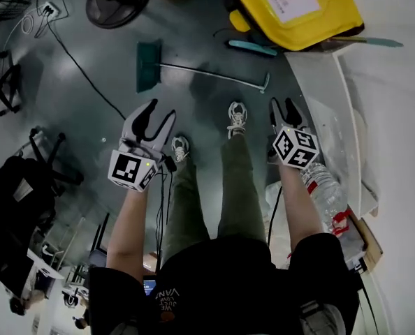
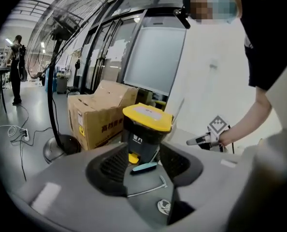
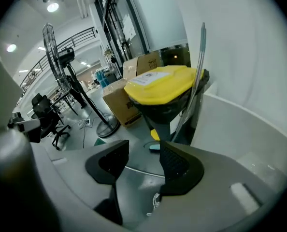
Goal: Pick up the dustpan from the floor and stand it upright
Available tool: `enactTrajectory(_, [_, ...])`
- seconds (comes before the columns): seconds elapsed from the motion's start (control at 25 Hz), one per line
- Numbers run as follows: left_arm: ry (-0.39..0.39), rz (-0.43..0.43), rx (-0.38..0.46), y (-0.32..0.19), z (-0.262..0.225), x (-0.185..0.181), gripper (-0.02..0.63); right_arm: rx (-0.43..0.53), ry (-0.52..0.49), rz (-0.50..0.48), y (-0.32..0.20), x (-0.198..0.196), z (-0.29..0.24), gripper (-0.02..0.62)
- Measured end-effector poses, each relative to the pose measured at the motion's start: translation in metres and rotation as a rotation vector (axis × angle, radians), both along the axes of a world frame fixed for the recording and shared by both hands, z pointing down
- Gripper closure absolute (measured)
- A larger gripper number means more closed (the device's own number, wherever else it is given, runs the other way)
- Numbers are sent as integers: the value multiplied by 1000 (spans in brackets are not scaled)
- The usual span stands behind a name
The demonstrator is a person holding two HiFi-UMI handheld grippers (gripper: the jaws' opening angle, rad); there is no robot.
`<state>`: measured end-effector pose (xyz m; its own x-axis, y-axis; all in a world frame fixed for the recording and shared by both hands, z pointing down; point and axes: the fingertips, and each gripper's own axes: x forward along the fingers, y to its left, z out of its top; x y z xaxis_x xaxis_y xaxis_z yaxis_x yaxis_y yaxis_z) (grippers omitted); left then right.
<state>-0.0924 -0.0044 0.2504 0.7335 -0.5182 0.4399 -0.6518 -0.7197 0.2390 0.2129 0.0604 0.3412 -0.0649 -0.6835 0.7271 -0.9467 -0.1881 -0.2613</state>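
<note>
The dustpan lies flat on the grey floor, its green pan [image 1: 149, 65] to the left and its long metal handle [image 1: 214, 73] running right. Part of that handle [image 2: 146, 190] shows between the left jaws, and the handle [image 3: 141, 171] crosses low between the right jaws with the green pan [image 3: 99, 141] beyond. My left gripper [image 1: 152, 120] hangs open and empty, above the floor and short of the pan. My right gripper [image 1: 286, 113] is open and empty too, near the handle's right end. The person's shoes [image 1: 237, 116] stand between them.
A black bin with a yellow lid [image 1: 295, 5] stands just past the handle, and a teal brush [image 1: 253, 47] lies before it. A fan base [image 1: 117, 2] and cables sit far left, a cardboard box [image 2: 97, 115] behind. A white table [image 1: 396, 103] borders the right. An office chair [image 1: 33, 169] is at left.
</note>
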Motion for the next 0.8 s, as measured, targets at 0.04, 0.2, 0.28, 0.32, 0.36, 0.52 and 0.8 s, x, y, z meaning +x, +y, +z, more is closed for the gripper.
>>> enactTrajectory(0.04, [1,0,-4,-1,13,3,388,-13,-2,-4,-1,-1,18,417])
enactTrajectory(0.2, [2,-4,-26,-2,67,8,388,-66,0,-14,-1,0,88,417])
enactTrajectory(0.28, [-1,-9,-44,0,94,9,388,-99,-1,-4,1,4,124,417])
enactTrajectory(0.32, [-2,-12,-52,1,108,10,388,-119,-4,6,3,7,142,417])
enactTrajectory(0.36, [-4,-14,-61,3,121,11,388,-139,-8,17,4,11,160,417])
enactTrajectory(0.52, [-5,-18,-95,9,175,14,388,-216,9,41,11,26,229,417])
enactTrajectory(0.8, [8,-60,-141,13,257,20,388,-362,52,31,27,53,343,419])
